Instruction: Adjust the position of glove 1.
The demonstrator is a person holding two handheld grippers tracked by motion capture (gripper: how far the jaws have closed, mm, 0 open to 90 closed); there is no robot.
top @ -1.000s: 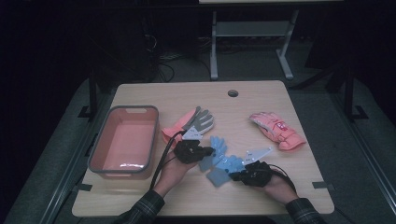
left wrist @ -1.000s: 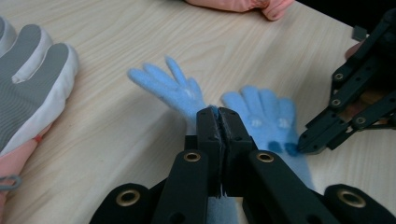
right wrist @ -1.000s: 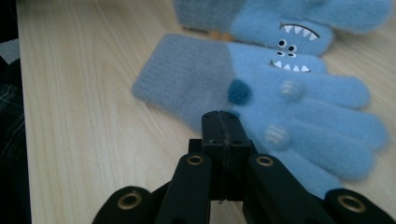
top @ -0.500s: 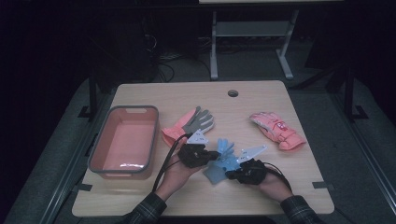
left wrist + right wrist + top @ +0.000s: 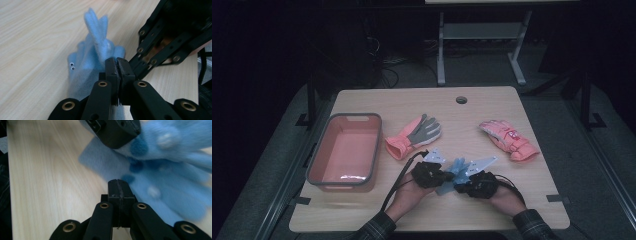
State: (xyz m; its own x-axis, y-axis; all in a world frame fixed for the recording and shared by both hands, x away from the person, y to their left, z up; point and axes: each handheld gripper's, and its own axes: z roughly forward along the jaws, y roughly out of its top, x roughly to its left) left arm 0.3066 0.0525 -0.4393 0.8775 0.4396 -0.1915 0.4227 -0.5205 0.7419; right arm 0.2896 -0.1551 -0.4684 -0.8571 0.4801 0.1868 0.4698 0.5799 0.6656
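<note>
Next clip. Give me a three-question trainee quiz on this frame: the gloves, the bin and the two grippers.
1. How many gloves lie apart from the hands?
2. True or false: the pink bin holds a glove.
3. What do both grippers work on: A) blue glove B) bin C) pink glove?

Key: 1. Two: the orange-and-grey glove and the pink glove. 2. False. 3. A: left gripper and right gripper, both shut, at the blue glove.

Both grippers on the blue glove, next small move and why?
Probably lift it together toward the pink bin. Left gripper is shut on the blue glove; right gripper is shut at its edge, the glove still lies on the table, bin open at left.
</note>
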